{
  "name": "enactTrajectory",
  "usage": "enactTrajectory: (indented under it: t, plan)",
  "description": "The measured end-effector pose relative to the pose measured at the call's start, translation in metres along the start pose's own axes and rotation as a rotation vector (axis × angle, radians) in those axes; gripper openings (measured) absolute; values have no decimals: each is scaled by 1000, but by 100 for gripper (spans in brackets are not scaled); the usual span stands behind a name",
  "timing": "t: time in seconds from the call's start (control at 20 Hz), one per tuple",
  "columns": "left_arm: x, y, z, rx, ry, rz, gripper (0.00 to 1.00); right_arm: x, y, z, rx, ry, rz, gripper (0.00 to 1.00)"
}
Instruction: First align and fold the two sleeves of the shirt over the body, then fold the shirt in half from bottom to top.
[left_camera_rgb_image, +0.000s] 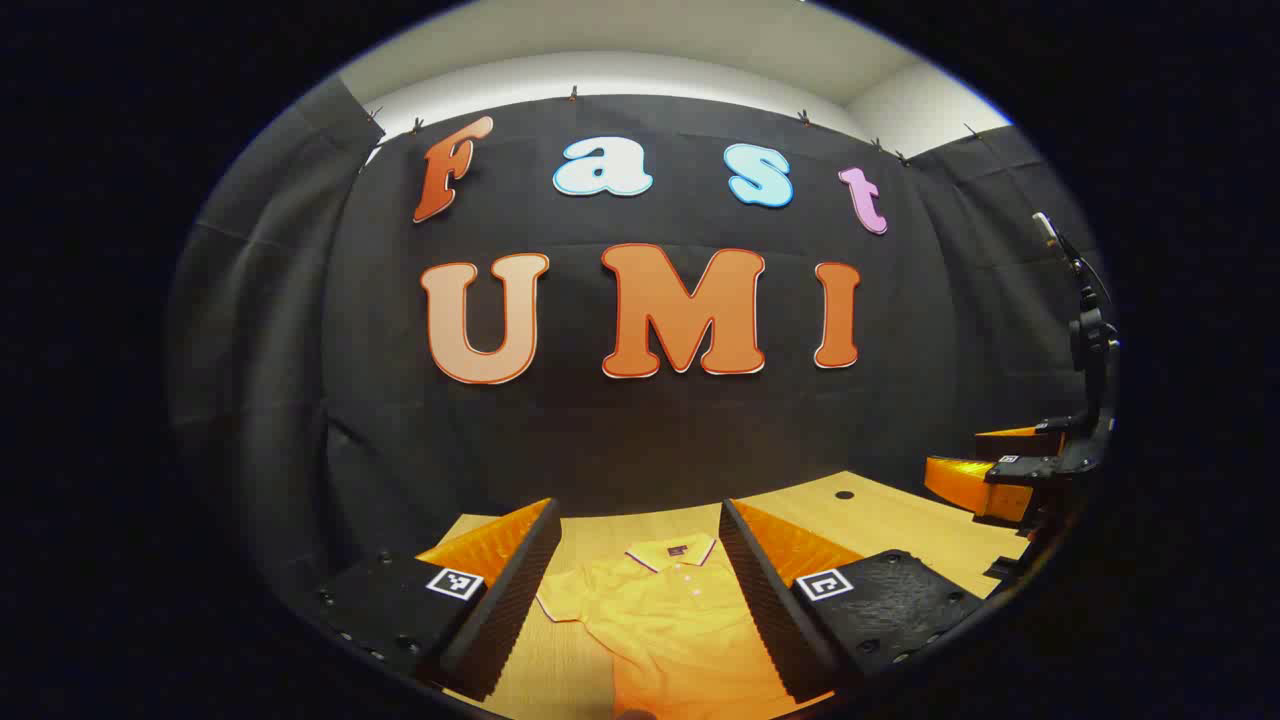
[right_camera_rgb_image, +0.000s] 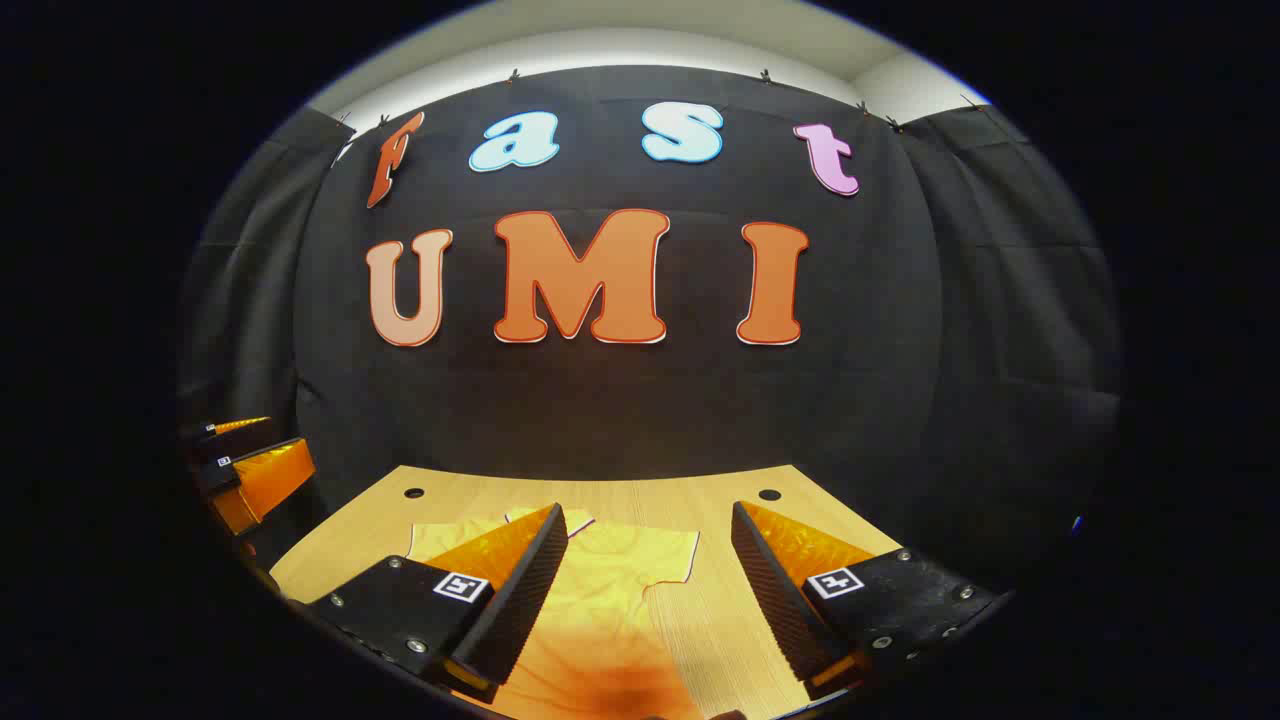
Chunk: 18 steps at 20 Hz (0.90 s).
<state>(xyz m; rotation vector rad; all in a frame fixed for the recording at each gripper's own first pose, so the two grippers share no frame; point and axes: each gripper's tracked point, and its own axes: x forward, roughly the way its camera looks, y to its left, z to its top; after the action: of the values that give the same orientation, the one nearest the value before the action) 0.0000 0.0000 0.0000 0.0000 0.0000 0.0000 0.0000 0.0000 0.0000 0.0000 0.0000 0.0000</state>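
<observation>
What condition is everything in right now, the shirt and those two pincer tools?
Shirt: lying flat on the table, collar away from the grippers, sleeves spread, not yet folded.
Left gripper: open, above the shirt, holding nothing.
Right gripper: open, above the shirt's sleeve side, holding nothing.

shirt (left_camera_rgb_image: 665, 615) flat on table (left_camera_rgb_image: 900, 515), grippers above

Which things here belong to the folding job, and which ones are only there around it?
For the job:
- yellow polo shirt, lying flat on the table
- left hand-held gripper, open
- right hand-held gripper, open

Only around:
- wooden table
- round holes in the tabletop
- black cloth wall
</observation>
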Motion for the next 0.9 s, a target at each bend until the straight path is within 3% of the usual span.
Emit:
enactTrajectory:
  t: [0.2, 0.6, 0.9]
  plan:
    - [2, 0, -3, 1, 8, 19, 98, 14, -11, -3, -73, 4, -36, 100]
    - [23, 13, 12, 16, -12, 131, 98, 66, 1, 10, -44, -13, 64, 100]
    - [33, 12, 7, 15, -10, 175, 98, 98, -8, -15, -49, 68, 85, 100]
